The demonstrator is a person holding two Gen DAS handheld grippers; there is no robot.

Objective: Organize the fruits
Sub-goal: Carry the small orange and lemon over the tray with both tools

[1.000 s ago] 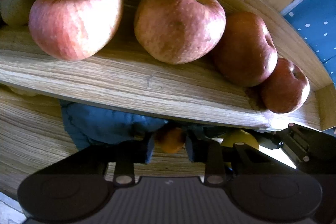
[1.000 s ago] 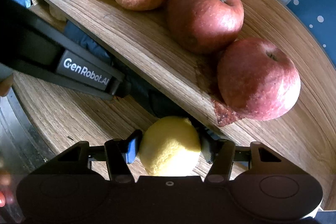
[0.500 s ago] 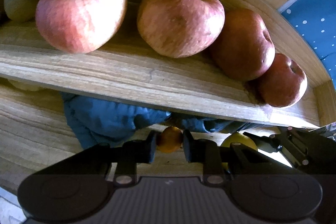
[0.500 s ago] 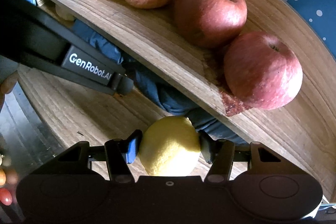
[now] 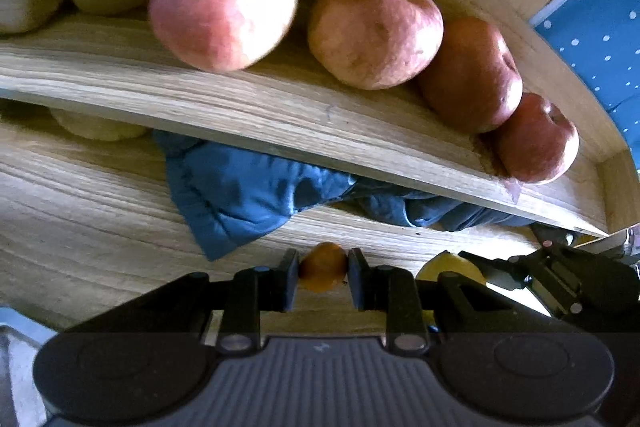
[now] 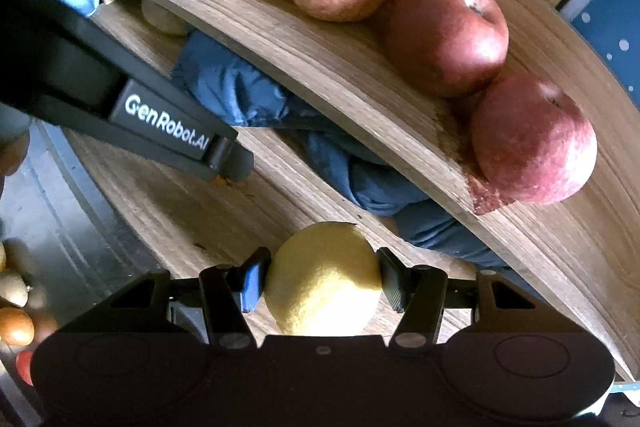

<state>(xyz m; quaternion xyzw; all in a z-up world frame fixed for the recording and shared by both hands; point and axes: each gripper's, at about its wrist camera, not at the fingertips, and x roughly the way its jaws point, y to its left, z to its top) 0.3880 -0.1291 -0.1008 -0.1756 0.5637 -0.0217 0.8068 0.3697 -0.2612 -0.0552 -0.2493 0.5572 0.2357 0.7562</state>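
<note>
The left hand-held gripper pinches a small orange fruit above the wooden tray's lower compartment, near a blue cloth. The right hand-held gripper clamps a yellow lemon; four red apples line the upper compartment.

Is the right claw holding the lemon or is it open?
Holding it. The right claw is shut on the lemon, a finger pressed against each side.
</note>
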